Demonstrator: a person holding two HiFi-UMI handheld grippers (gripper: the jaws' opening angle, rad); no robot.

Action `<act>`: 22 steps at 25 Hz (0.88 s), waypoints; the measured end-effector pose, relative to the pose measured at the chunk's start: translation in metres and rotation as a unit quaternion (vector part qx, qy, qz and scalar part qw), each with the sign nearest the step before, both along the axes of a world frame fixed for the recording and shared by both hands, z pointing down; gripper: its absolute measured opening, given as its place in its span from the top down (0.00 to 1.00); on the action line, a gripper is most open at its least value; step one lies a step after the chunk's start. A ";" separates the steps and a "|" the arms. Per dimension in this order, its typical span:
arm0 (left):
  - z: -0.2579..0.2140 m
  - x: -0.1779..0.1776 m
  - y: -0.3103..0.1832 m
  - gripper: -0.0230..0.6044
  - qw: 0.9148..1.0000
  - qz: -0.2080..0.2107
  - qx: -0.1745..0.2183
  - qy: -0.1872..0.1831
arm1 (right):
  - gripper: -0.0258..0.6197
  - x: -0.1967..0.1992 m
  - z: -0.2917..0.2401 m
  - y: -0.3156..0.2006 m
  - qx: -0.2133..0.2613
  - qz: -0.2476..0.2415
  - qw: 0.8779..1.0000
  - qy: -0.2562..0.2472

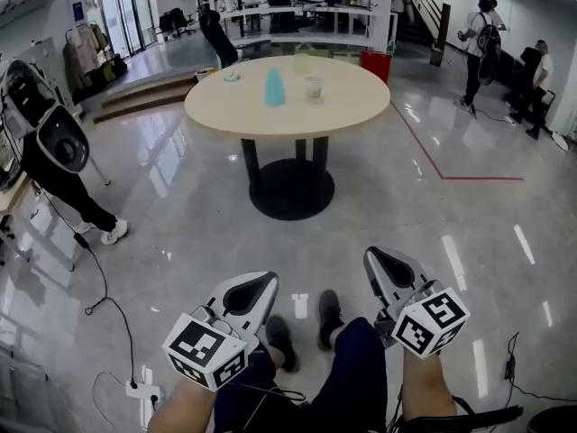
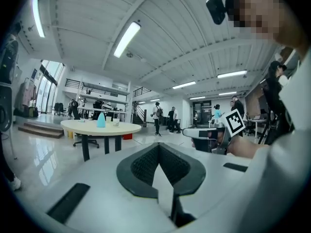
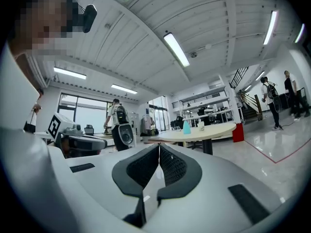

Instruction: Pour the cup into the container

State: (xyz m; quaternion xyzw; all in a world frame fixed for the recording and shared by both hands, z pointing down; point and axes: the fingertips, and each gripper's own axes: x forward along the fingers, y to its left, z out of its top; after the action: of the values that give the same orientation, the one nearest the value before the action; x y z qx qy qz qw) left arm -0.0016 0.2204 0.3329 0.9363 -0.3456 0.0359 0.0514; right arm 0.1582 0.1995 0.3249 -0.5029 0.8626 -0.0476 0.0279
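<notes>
A round beige table [image 1: 234, 106] stands a few steps ahead of me. On it are a light-blue cup [image 1: 274, 87] and, to its right, a clear container [image 1: 313, 87]. The cup [image 2: 101, 120] and container [image 2: 115, 123] show far off in the left gripper view, and the cup [image 3: 186, 127] and container [image 3: 200, 125] do likewise in the right gripper view. My left gripper [image 1: 261, 282] and right gripper [image 1: 379, 258] are held low above my shoes, far short of the table. Both are shut with nothing between their jaws.
The table rests on a black pedestal base [image 1: 291, 188] on glossy grey floor. A person with a backpack rig [image 1: 54, 165] stands at the left, with a cable [image 1: 99, 287] trailing over the floor. More people [image 1: 482, 48] stand at the back right beside a red floor line [image 1: 433, 156].
</notes>
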 end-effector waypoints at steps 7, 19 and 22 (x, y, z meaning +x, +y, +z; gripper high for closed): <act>-0.009 -0.016 -0.061 0.96 0.999 -0.025 0.015 0.018 | 0.95 -0.018 -0.008 -0.062 0.016 -0.023 1.000 0.013; -0.017 -0.006 -0.218 0.96 0.999 -0.037 0.016 0.033 | 0.95 -0.005 -0.013 -0.212 0.015 -0.016 0.999 0.026; -0.020 -0.003 -0.272 0.96 0.999 -0.029 0.021 0.019 | 0.95 0.000 -0.017 -0.267 0.021 -0.008 1.000 0.021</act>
State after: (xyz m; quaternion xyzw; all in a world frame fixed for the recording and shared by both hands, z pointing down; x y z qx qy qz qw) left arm -0.0048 -0.0511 0.3130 0.9273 -0.3721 0.0091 0.0399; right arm 0.1581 -0.0674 0.3078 -0.4959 0.8679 -0.0195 0.0197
